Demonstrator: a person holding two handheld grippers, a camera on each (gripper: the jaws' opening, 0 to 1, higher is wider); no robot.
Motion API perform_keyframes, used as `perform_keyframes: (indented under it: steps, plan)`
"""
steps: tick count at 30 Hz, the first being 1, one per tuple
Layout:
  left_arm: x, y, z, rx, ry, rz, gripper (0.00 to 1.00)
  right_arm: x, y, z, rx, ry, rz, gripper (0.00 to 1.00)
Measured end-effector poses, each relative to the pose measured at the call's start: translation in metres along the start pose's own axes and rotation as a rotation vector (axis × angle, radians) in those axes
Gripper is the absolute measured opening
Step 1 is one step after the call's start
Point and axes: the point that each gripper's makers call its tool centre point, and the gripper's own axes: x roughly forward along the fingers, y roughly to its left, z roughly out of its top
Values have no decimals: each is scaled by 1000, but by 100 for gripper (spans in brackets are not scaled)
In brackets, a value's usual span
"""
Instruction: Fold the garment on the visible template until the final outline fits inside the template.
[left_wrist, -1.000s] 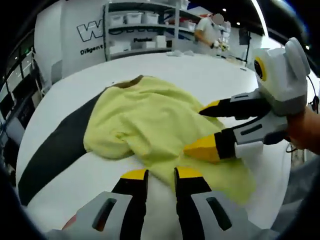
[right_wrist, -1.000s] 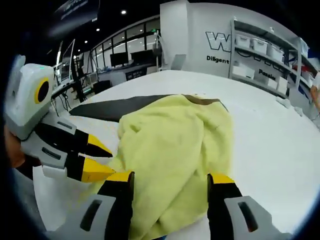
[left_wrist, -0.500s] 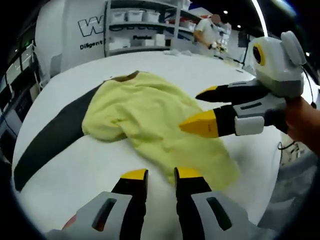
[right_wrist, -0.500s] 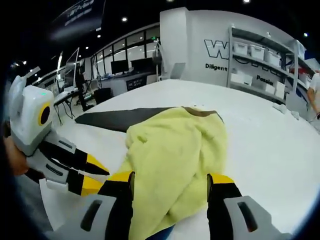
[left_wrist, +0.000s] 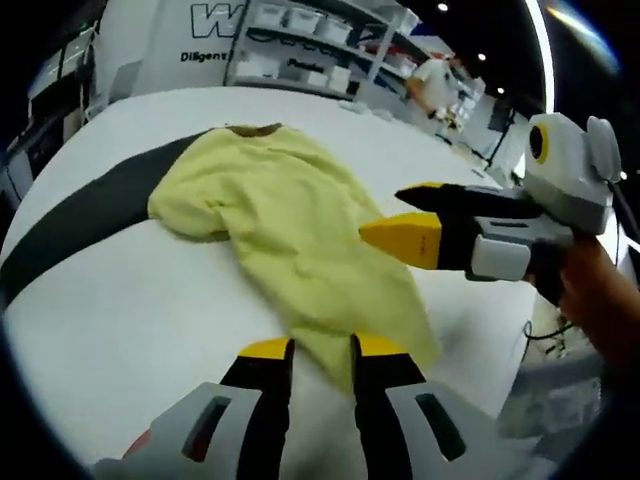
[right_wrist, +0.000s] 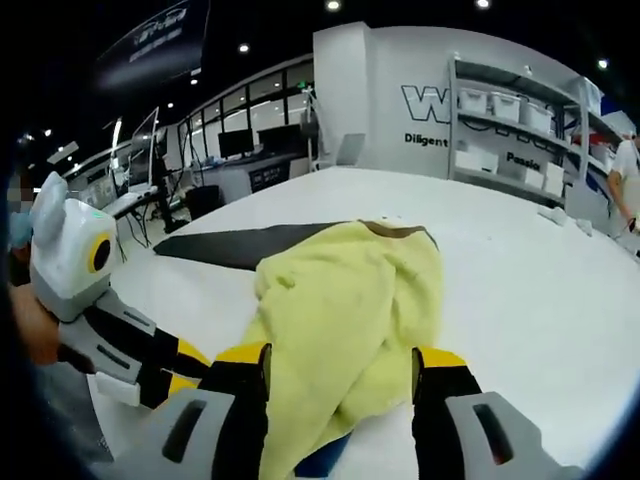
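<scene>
Garment (left_wrist: 290, 225) – crumpled on white bench (left_wrist: 120, 300), across dark template (left_wrist: 80, 215) | left gripper (left_wrist: 310, 350) jaws nearly closed, empty | right gripper (right_wrist: 340, 360) jaws spread, empty – shelving (right_wrist: 520, 130) behind

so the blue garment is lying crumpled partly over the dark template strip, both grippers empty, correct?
Not quite: the garment is pale yellow, not blue, as the right gripper view shows. It does lie crumpled partly over the dark template strip, and both grippers are empty.

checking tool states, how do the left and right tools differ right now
The left tool has its jaws nearly together, low at the near hem of the crumpled yellow fabric garment. The right tool has its jaws spread wide, with the garment showing between them. Both have yellow tips and grey bodies.
</scene>
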Motion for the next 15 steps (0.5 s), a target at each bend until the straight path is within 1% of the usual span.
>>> perform_keyframes:
  steps: [4, 8, 10, 15]
  plan:
    - [4, -3, -3, -40, 5, -13, 19, 0, 1, 0, 3, -2, 1, 57]
    - [5, -6, -2, -27, -3, -21, 16, 1, 0, -1, 7, -2, 3, 56]
    - [6, -9, -4, -36, 2, -36, 12, 2, -1, -2, 10, -1, 3, 56]
    - [8, -9, -4, -45, -16, -43, 4, 1, 0, -1, 12, -3, 2, 56]
